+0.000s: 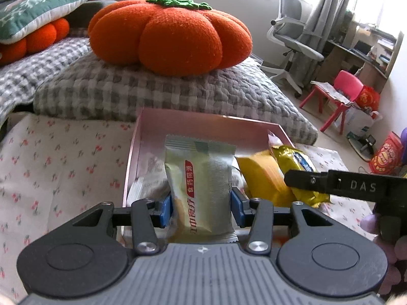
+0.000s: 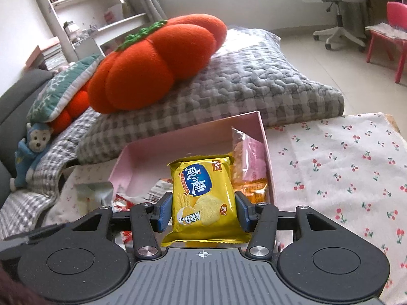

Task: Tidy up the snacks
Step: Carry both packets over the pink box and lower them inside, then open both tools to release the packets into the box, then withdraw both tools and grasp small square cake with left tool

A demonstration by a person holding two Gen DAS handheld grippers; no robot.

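My left gripper (image 1: 202, 207) is shut on a pale green snack packet (image 1: 201, 188) with red print, held over the near end of a pink box (image 1: 178, 124). My right gripper (image 2: 203, 209) is shut on a yellow cracker packet (image 2: 203, 198), held above the same pink box (image 2: 188, 134). That yellow packet (image 1: 297, 167) and the right gripper's black finger (image 1: 310, 180) show at the right of the left wrist view. Inside the box lie an orange-and-pink packet (image 2: 250, 162), a yellow packet (image 1: 262, 178) and white wrappers (image 1: 150, 180).
The box rests on a cherry-print cloth (image 2: 343, 167). Behind it lies a grey checked quilt (image 1: 157, 89) with an orange pumpkin cushion (image 1: 170, 35) on top. A silver-green packet (image 2: 94, 195) lies left of the box. A red child's chair (image 1: 340, 94) and office chair (image 1: 292, 38) stand on the floor.
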